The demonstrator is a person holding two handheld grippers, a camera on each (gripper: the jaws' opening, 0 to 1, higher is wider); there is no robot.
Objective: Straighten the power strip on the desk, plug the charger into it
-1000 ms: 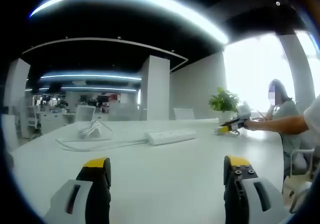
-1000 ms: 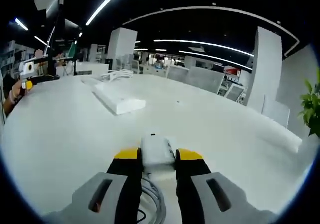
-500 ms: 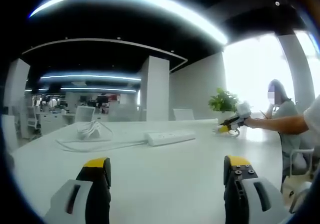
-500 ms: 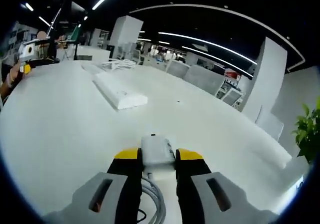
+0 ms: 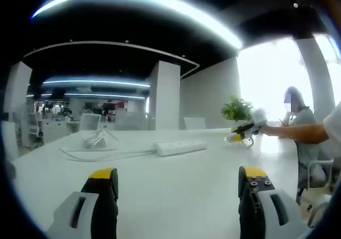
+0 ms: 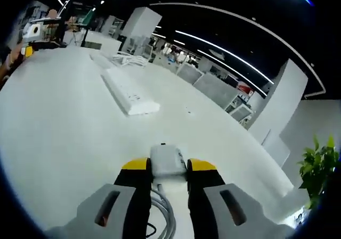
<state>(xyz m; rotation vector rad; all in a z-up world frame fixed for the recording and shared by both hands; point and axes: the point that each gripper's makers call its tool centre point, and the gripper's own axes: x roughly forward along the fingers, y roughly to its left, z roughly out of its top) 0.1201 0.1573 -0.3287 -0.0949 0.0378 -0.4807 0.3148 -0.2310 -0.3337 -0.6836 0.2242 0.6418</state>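
A white power strip [image 5: 181, 146] lies on the white desk [image 5: 176, 191], its cord running left to a loose coil [image 5: 96, 139]. In the right gripper view the same strip [image 6: 127, 91] lies ahead and to the left. My right gripper [image 6: 168, 167] is shut on a white charger [image 6: 167, 160], whose cable [image 6: 162, 212] trails back between the jaws. My left gripper [image 5: 178, 178] hovers low over the desk, open and holding nothing. The right gripper [image 5: 242, 132] shows far right in the left gripper view, held by a person's hand.
A potted plant [image 5: 237, 108] stands at the desk's far edge, also seen as a plant [image 6: 314, 167] at the right. A person [image 5: 303, 127] stands at the right. White pillars, chairs and other desks fill the background.
The right gripper view has tilted and risen, so the power strip sits lower and more from above. The charger stays clamped. The left gripper has not moved.
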